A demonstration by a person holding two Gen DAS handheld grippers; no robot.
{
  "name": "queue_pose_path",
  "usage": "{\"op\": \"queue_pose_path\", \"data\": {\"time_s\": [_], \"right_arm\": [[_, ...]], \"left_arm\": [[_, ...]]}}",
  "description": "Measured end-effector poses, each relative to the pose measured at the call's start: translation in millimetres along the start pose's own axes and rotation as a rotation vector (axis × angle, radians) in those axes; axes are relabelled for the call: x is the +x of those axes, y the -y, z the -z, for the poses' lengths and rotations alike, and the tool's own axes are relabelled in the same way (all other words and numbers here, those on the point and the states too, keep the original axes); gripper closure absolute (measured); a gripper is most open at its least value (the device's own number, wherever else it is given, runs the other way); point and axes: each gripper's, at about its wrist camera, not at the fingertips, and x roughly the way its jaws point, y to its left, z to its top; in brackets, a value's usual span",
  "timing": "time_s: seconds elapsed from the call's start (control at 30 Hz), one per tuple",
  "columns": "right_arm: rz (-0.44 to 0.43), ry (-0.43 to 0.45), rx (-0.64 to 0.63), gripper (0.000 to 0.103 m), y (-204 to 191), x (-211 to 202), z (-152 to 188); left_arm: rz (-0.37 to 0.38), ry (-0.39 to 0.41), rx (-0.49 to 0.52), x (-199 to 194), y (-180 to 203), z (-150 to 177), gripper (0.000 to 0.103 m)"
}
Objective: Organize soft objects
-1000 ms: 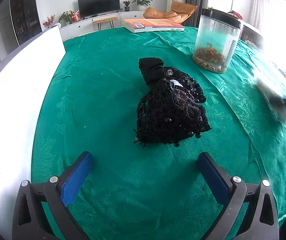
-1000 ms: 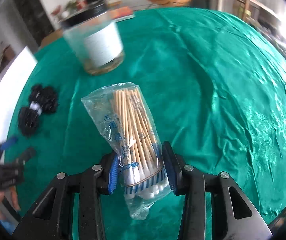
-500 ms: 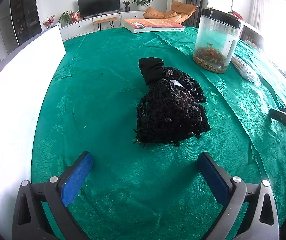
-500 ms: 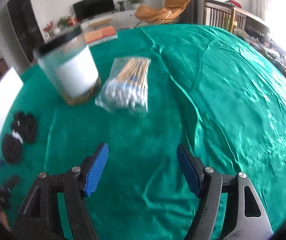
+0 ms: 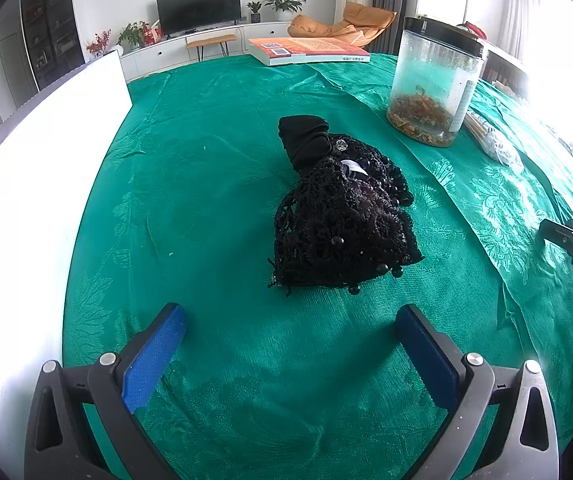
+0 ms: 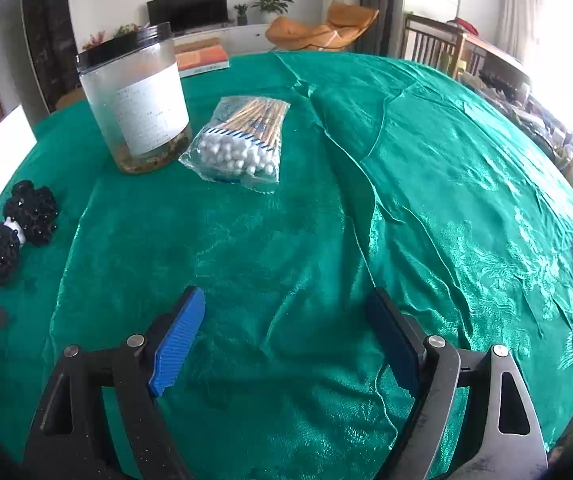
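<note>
- The black lace bundle (image 5: 346, 220) lies in the middle of the left wrist view, on the green cloth of the table (image 5: 206, 160); it looks light, limp and loosely heaped, with beads and a small white tag on top.
- I would guess the open mesh could snag on a pad edge; the denser knot of plain black fabric at its upper end looks the safer place to pinch.
- The bag of cotton swabs (image 6: 242, 140) rests upper left of centre in the right wrist view, just beside the clear jar (image 6: 136, 96); its film looks slippery, its sticks thin and breakable, so a hold across the middle of the bundle seems best.
- The left claw (image 5: 290, 344) stands wide apart and empty, the bundle just beyond its tips.
- The right claw (image 6: 286, 328) is opening, with nothing between its jaws.
</note>
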Motion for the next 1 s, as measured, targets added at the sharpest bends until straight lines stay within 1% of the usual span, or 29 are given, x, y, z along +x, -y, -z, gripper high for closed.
{"op": "queue_pose_path", "data": {"time_s": [0.6, 0.63, 0.67, 0.7, 0.73, 0.77, 0.8, 0.83, 0.87, 0.9, 0.93, 0.97, 1.0], "right_arm": [[0.0, 0.001, 0.001, 0.018, -0.4, 0.0, -0.1], [0.0, 0.001, 0.001, 0.018, -0.4, 0.0, -0.2], [0.0, 0.001, 0.001, 0.018, -0.3, 0.0, -0.1], [-0.001, 0.001, 0.001, 0.018, -0.4, 0.0, -0.2], [-0.003, 0.0, 0.001, 0.018, -0.4, 0.1, -0.2], [-0.014, -0.003, 0.0, 0.016, 0.6, 0.7, -0.6], [-0.034, -0.012, -0.008, 0.011, 0.7, 1.8, -2.0], [-0.062, -0.033, -0.025, 0.01, 1.1, 4.3, -6.2], [-0.091, -0.073, -0.037, 0.01, 3.2, 7.6, -14.6], [-0.135, -0.111, 0.0, 0.01, 9.9, 11.1, -26.6], [-0.195, -0.124, 0.073, 0.011, 19.8, 13.0, -40.5], [-0.239, -0.113, 0.155, 0.013, 29.7, 12.8, -56.2], [-0.254, -0.091, 0.213, 0.013, 35.5, 12.3, -73.6]], "left_arm": [[0.001, -0.009, 0.004, 0.3, 0.7, 0.8, 0.0], [0.011, -0.044, 0.007, 0.1, 1.3, -1.1, 0.0], [0.044, -0.088, 0.009, -0.7, 2.5, -4.9, 0.0], [0.092, -0.102, 0.007, -3.8, 3.8, -8.9, 0.0], [0.131, -0.097, -0.001, -7.7, 4.9, -14.3, 0.0], [0.141, -0.086, -0.004, -11.1, 7.0, -21.7, 0.0], [0.128, -0.079, 0.005, -11.8, 10.3, -29.3, 0.0], [0.108, -0.076, 0.017, -9.6, 14.2, -37.5, 0.0], [0.085, -0.082, 0.032, -3.8, 17.7, -46.0, 0.0], [0.06, -0.098, 0.044, 3.9, 21.0, -52.8, 0.0], [0.03, -0.118, 0.054, 12.0, 24.2, -58.5, 0.0], [0.003, -0.138, 0.06, 19.8, 26.8, -63.6, 0.0], [-0.015, -0.154, 0.067, 25.9, 29.2, -66.6, 0.0]]}}
